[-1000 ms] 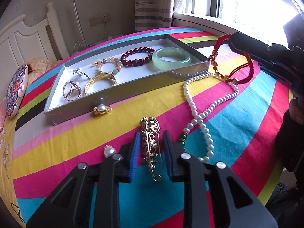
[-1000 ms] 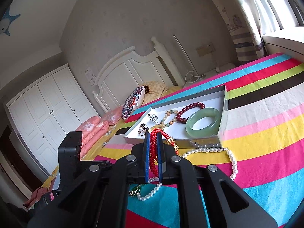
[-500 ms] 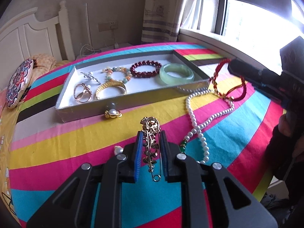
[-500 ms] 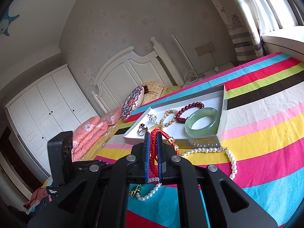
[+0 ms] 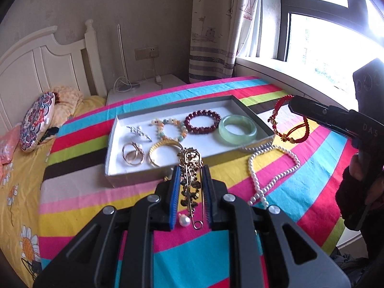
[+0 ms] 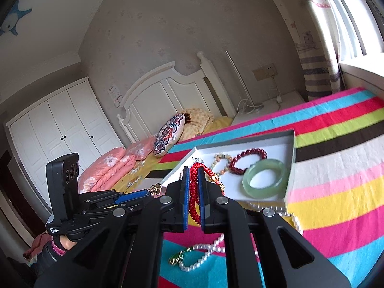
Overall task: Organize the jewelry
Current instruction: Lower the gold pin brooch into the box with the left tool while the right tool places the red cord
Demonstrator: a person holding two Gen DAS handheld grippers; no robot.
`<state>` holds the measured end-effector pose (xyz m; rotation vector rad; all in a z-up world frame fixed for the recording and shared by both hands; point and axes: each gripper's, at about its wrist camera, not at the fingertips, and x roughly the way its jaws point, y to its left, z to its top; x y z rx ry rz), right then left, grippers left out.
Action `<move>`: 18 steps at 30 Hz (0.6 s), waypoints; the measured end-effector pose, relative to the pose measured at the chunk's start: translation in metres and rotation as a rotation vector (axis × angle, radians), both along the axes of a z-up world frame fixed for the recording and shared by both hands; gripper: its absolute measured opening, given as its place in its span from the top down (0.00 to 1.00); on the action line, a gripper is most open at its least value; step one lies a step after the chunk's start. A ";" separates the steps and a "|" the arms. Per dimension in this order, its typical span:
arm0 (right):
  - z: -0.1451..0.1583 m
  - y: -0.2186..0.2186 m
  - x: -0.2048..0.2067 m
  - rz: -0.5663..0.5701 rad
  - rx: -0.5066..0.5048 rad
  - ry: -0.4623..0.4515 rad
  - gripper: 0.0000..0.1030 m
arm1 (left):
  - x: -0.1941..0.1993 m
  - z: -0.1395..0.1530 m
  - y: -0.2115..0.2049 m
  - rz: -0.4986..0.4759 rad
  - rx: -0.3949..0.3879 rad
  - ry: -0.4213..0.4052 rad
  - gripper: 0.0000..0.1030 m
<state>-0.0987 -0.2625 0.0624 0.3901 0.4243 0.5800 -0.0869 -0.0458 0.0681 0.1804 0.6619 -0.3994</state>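
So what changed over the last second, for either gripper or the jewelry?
The left gripper closed on the gold brooch and lifted it off the striped bedspread, toward the box. The right gripper rose slightly, still clamped on the red cord bracelet. The pearl necklace and the box's jewelry stayed put.

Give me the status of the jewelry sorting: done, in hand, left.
Done: the green bangle, dark red bead bracelet and several gold pieces lie in the tray. In hand: left gripper holds the gold brooch; right gripper holds the red cord bracelet. Left: the pearl necklace on the bedspread.
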 end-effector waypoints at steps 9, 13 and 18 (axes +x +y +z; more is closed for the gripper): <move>0.015 0.026 0.034 0.014 -0.068 0.002 0.93 | 0.039 0.017 -0.006 0.036 0.005 -0.017 0.83; 0.017 0.039 0.051 0.020 -0.105 0.016 0.93 | 0.058 0.018 -0.012 0.056 0.024 -0.015 0.83; 0.017 0.051 0.068 0.022 -0.147 0.032 0.93 | 0.087 0.013 -0.018 0.076 0.055 0.001 0.83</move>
